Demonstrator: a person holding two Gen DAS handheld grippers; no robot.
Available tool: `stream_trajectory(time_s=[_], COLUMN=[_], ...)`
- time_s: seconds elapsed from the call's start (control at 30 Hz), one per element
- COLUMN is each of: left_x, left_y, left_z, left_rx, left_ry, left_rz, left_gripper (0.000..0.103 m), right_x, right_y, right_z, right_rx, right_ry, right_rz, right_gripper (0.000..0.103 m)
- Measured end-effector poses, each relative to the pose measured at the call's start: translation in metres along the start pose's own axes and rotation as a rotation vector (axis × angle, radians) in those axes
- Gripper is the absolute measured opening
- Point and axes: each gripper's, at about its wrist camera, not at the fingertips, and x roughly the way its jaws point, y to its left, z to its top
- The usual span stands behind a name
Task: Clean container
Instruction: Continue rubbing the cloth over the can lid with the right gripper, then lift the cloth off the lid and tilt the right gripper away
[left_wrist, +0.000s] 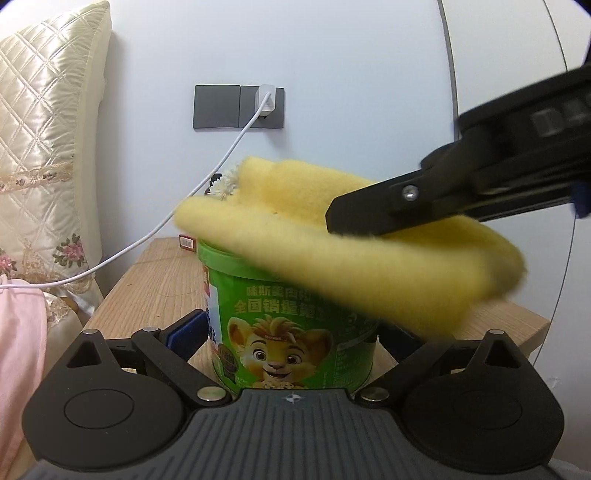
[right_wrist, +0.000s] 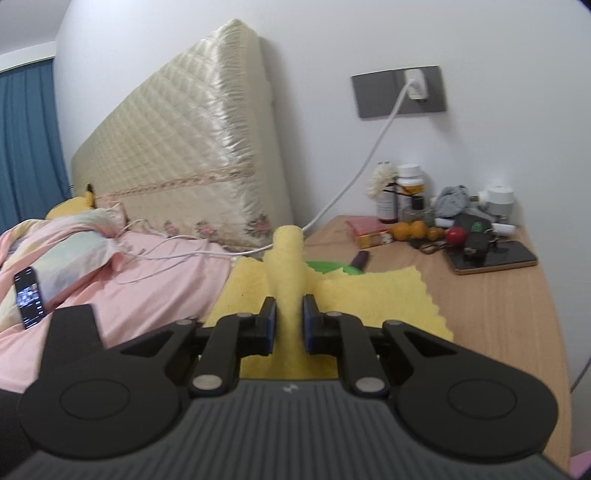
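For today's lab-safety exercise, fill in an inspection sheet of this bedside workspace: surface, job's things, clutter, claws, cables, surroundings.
Surface: light wooden bedside table, crowded at the back.
Job's things: green round plastic tub with lion cartoon, upright; fluffy yellow cleaning cloth draped over its top.
Clutter: bottles, red ball, dark phone, small red box.
Claws: left claw around the tub, contact unclear; right claw shut on the cloth.
Cables: white charger cable from the grey wall socket to the bed.
Surroundings: cream quilted headboard, pink bedding.
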Motion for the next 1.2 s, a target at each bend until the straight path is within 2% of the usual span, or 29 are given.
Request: stream_trajectory(time_s=[0.2, 0.3, 0.37, 0.57, 0.73, 1.0, 1.2], left_x=[0.001, -0.004, 0.001, 0.003, 0.005, 0.007, 0.006], left_y=[0.002, 0.002, 0.002, 0.005, 0.008, 0.014, 0.010], left_z=[-0.003, -0.004, 0.006, 0.009, 0.011, 0.014, 0.010], left_rx=[0.004, 0.005, 0.004, 0.000, 0.001, 0.002, 0.019], left_ry=[-0.006, -0.007, -0.006, -0.002, 0.001, 0.003, 0.001], left_rz=[0.002, 0.000, 0.001, 0.003, 0.003, 0.001, 0.006], left_gripper=[0.099, 0.099, 0.099, 0.099, 0.099, 0.099, 0.099], right_x=[0.026, 0.033, 0.033, 0.017, -0.002, 0.003, 0.024], right_y=[-0.008, 0.000, 0.007, 0.017, 0.016, -0.001, -0.003], right_z=[0.005, 0.007, 0.005, -0.001, -0.003, 0.002, 0.006], right_rx=[0.005, -0.007, -0.010, -0.007, 0.001, -0.002, 0.007], right_ry=[-0.019, -0.016, -0.013, 0.000, 0.007, -0.007, -0.015], right_rz=[-0.001, 0.011, 0.029, 0.057, 0.035, -0.022, 0.009], right_gripper=[0.016, 0.016, 0.016, 0.016, 0.016, 0.015, 0.016])
